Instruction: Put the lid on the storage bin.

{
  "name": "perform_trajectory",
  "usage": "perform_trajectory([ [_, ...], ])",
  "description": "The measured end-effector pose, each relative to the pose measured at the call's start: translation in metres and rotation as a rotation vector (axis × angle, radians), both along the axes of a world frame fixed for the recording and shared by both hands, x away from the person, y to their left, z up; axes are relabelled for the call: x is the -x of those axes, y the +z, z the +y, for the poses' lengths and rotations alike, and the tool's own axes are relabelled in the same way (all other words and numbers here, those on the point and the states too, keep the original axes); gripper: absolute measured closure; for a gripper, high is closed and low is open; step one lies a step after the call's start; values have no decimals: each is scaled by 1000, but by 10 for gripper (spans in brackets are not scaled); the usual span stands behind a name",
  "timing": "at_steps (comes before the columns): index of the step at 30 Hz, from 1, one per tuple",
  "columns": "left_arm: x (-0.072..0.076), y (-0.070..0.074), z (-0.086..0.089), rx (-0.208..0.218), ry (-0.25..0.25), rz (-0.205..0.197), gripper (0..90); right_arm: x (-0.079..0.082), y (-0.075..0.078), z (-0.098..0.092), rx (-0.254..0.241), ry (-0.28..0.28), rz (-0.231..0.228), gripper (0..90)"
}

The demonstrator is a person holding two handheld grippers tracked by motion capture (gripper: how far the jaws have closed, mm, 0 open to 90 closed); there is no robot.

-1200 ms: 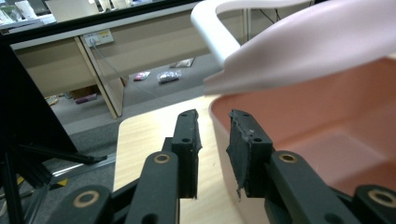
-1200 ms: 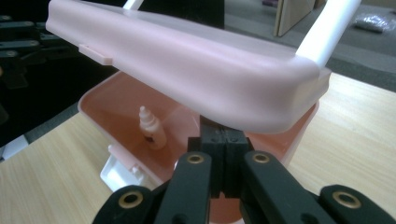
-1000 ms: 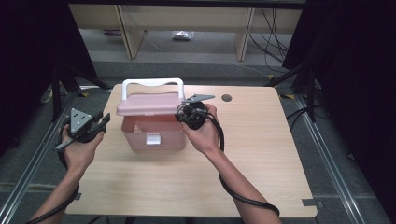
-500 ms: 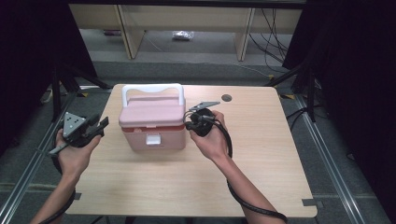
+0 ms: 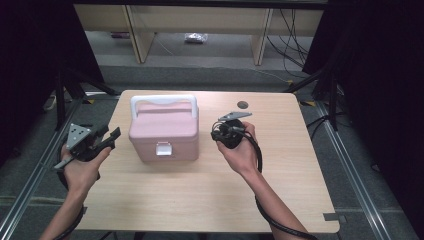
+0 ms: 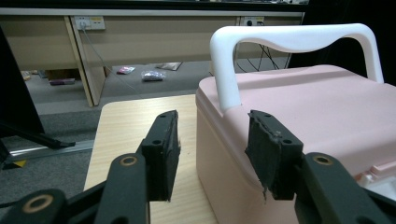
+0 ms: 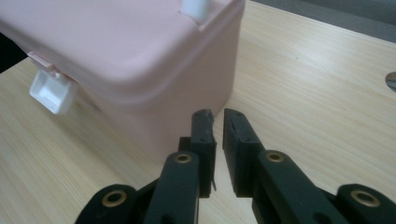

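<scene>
High view: a pink box (image 5: 164,131) is sitting mid-table (image 5: 280,165), white handle (image 5: 163,100) raised, a gripper on either side of it.
Left gripper view: left gripper (image 6: 212,149) is gaping wide beside the box's near corner.
Right gripper view: right gripper (image 7: 218,122) is nearly closed, holding nothing, near the box wall.

No readable text, brand, number or sign appears anywhere. The pink plastic carry box with the white handle (image 5: 163,131) bears no label. The yellow stickers on the wall sockets (image 6: 92,21) are too small to read.
</scene>
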State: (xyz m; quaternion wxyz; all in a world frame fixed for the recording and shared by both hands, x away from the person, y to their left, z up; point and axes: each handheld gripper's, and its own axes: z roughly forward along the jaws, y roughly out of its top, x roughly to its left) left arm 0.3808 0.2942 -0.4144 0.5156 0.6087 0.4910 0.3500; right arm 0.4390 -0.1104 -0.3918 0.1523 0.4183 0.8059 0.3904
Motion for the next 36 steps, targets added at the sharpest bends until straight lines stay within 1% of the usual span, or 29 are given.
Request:
perform_trajectory([
  [1, 1, -1, 1, 6, -1, -2, 520, 1, -1, -3, -10, -21, 10, 808],
  [2, 2, -3, 2, 12, -3, -9, 517, 1, -2, -7, 3, -22, -4, 803],
  [4, 3, -8, 4, 22, -2, -38, 516, 3, -5, -14, -1, -34, 5, 796],
  [5, 4, -11, 6, 27, 6, -42, 517, 3, -7, -18, -2, -39, -12, 792],
  [8, 6, -19, 11, 25, 21, -28, 508, 4, -11, -34, 16, -46, -35, 776],
  [9, 7, -20, 13, 19, 32, -9, 505, 6, -11, -36, 8, -66, -11, 774],
  [10, 8, -23, 14, 17, 36, -11, 502, 7, -13, -41, 5, -78, -5, 770],
  [11, 9, -26, 16, 9, 45, 0, 501, 6, -16, -46, 9, -77, -32, 764],
  [12, 9, -28, 16, 7, 45, -2, 499, 6, -19, -53, 29, -70, -58, 762],
  [13, 10, -31, 17, 2, 45, 8, 496, 7, -21, -54, 13, -87, -55, 759],
  [14, 10, -33, 17, -1, 43, 12, 492, 7, -23, -60, 24, -89, -45, 752],
  [15, 11, -36, 17, -8, 47, 13, 491, 9, -24, -62, 17, -110, -20, 747],
  [18, 11, -43, 16, -9, 51, 17, 481, 9, -31, -73, 8, -122, -31, 735],
  [19, 12, -45, 16, -18, 51, 20, 479, 10, -34, -75, 10, -134, -23, 728],
  [20, 12, -47, 15, -17, 53, 21, 475, 11, -37, -79, 22, -134, -31, 716],
  [22, 14, -53, 14, -9, 58, 21, 474, 15, -40, -81, 4, -166, -2, 710],
  [23, 15, -55, 14, -16, 60, 21, 473, 13, -43, -85, 3, -147, -20, 709],
  [24, 16, -58, 13, -10, 65, 17, 474, 14, -45, -88, 14, -151, -28, 707],
  [25, 17, -60, 12, -10, 66, 20, 472, 16, -48, -90, 4, -163, -17, 704],
  [26, 18, -62, 12, -10, 73, 17, 471, 16, -51, -94, 15, -157, -35, 701],
  [27, 18, -64, 11, -7, 75, 20, 471, 18, -54, -95, -7, -165, -28, 698],
  [28, 19, -65, 12, -20, 74, 18, 469, 19, -57, -96, 1, -183, -39, 694],
  [29, 19, -67, 11, -2, 74, 26, 467, 20, -58, -100, 6, -167, -36, 686],
  [30, 20, -68, 11, -20, 78, 23, 463, 21, -61, -103, 14, -171, -41, 676],
  [31, 20, -70, 11, -15, 83, 26, 461, 23, -64, -104, -9, -170, -40, 669],
  [32, 21, -71, 12, -26, 84, 23, 458, 26, -66, -105, -22, -189, -28, 666],
  [34, 22, -73, 11, -14, 90, 29, 450, 28, -72, -108, -20, -183, -40, 663],
  [35, 22, -73, 12, -30, 87, 23, 448, 33, -73, -107, -38, -214, -5, 662],
  [36, 23, -74, 11, -22, 89, 29, 445, 33, -77, -109, -37, -207, -22, 660],
])
